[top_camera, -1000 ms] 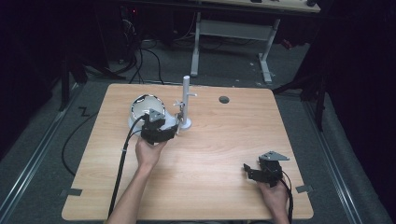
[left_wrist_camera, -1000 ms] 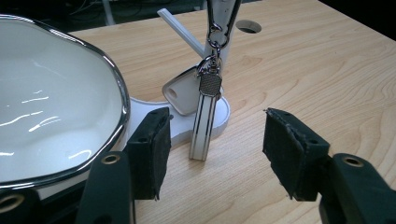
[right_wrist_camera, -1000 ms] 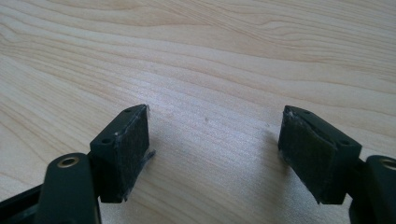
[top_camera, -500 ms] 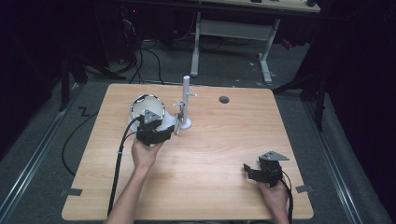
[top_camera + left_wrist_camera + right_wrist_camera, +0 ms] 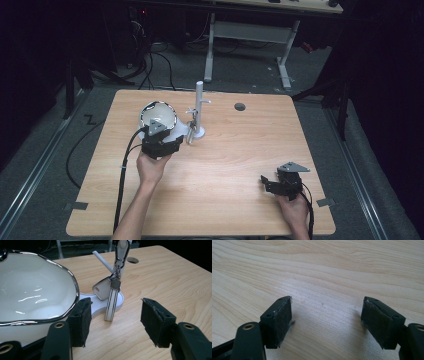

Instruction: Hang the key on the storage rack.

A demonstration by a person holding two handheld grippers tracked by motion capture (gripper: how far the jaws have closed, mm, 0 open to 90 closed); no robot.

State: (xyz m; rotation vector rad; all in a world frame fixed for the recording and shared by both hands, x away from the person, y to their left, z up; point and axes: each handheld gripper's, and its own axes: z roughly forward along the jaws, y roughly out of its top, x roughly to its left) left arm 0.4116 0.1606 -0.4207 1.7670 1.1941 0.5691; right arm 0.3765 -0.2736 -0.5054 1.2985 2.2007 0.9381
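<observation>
Left gripper (image 5: pixel 113 323): jaws spread, nothing between them, low over the table (image 5: pixel 225 165) just near of the keychain (image 5: pixel 111 300) hanging on the white stand (image 5: pixel 197 112). White bowl (image 5: pixel 32 290) touches its left jaw. Right gripper (image 5: pixel 325 322): jaws spread over bare wood, near-right corner.

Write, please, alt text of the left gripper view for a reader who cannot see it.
The open left gripper faces a keychain that hangs by a metal clip from a white stand on a wooden table. A white bowl with a silver rim sits beside the stand, at the view's left.
</observation>
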